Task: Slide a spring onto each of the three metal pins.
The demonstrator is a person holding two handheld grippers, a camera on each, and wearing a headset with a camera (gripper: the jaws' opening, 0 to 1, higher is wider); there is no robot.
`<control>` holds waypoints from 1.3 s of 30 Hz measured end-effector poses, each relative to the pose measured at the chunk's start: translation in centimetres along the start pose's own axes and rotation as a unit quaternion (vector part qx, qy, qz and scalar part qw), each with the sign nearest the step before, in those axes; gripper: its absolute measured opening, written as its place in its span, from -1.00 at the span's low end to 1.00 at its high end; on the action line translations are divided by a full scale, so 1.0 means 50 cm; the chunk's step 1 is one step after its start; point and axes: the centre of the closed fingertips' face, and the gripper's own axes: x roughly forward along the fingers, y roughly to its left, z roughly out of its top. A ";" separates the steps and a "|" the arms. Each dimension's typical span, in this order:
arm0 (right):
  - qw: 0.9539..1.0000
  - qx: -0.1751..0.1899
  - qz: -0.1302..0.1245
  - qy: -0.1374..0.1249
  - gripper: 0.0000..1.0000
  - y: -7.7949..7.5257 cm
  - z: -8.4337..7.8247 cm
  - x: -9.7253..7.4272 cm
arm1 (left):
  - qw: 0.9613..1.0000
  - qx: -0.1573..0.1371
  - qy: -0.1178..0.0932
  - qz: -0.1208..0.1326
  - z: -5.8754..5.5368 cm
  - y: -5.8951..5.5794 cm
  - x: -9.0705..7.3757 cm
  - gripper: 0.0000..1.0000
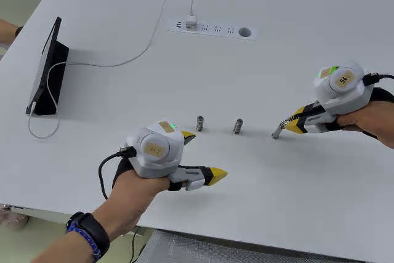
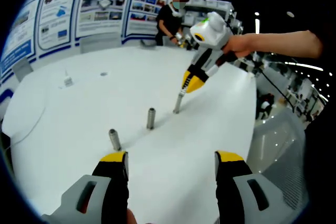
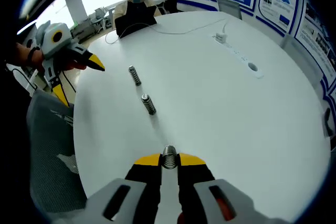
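Two short upright metal pins stand mid-table, and both look wrapped in coiled springs. They also appear as the pins and the pins. My right gripper is shut on a third spring, held slanted with its lower end at the table. Whether a pin sits inside that spring is hidden. My left gripper stands open with nothing between its fingers, just in front of the leftmost pin.
A white power strip lies at the back, its cable running to a black tablet stand at the left. The table's near edge is close below my left hand. People sit at the far side.
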 end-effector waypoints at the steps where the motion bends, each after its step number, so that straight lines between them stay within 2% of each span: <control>1: 1.000 0.000 0.001 0.001 -0.75 0.000 0.000 0.001 | 1.000 0.000 -0.001 0.000 0.002 -0.001 -0.001 0.36; 39: 1.000 -0.014 0.004 0.018 -0.75 -0.002 0.004 0.036 | 1.000 -0.005 -0.006 0.003 0.008 0.005 -0.006 0.38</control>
